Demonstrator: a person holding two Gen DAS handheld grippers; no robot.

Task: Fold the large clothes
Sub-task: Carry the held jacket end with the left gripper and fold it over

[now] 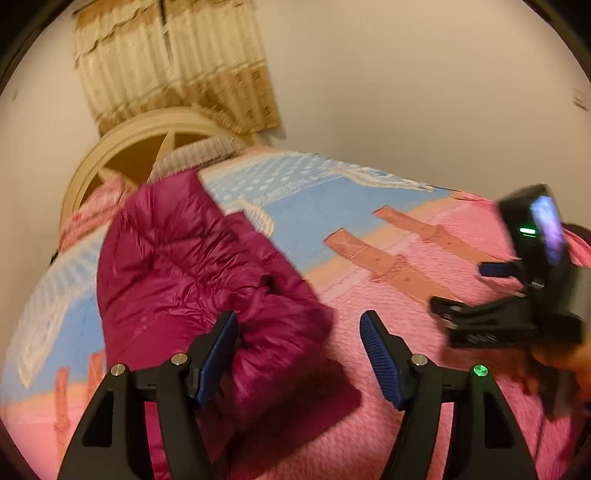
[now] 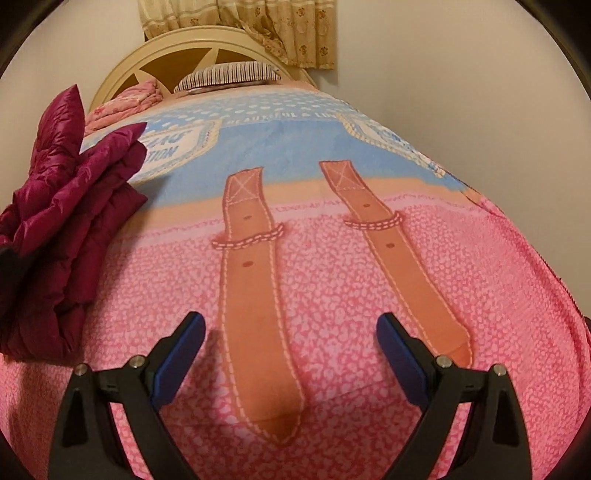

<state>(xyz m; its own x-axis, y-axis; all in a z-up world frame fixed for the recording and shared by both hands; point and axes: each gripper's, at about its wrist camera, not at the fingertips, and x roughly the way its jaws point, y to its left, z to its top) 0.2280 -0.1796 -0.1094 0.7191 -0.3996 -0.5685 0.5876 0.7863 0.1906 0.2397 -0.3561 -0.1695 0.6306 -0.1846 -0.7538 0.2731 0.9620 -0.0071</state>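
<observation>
A magenta puffer jacket (image 1: 192, 266) lies bunched on the pink and blue bedspread (image 1: 369, 236). My left gripper (image 1: 299, 325) is open just above the jacket's near end, its left finger over the fabric, holding nothing. In the right wrist view the jacket (image 2: 66, 221) lies folded in a heap at the left edge of the bed. My right gripper (image 2: 290, 325) is open and empty over the pink part of the bedspread (image 2: 332, 280), well right of the jacket. The right gripper also shows in the left wrist view (image 1: 454, 295) at the right, blurred.
A cream headboard (image 2: 177, 48) and a striped pillow (image 2: 229, 75) are at the far end of the bed. A folded pink blanket (image 2: 129, 99) lies beside the pillow. Beige curtains (image 2: 258, 29) hang behind. Plain walls flank the bed.
</observation>
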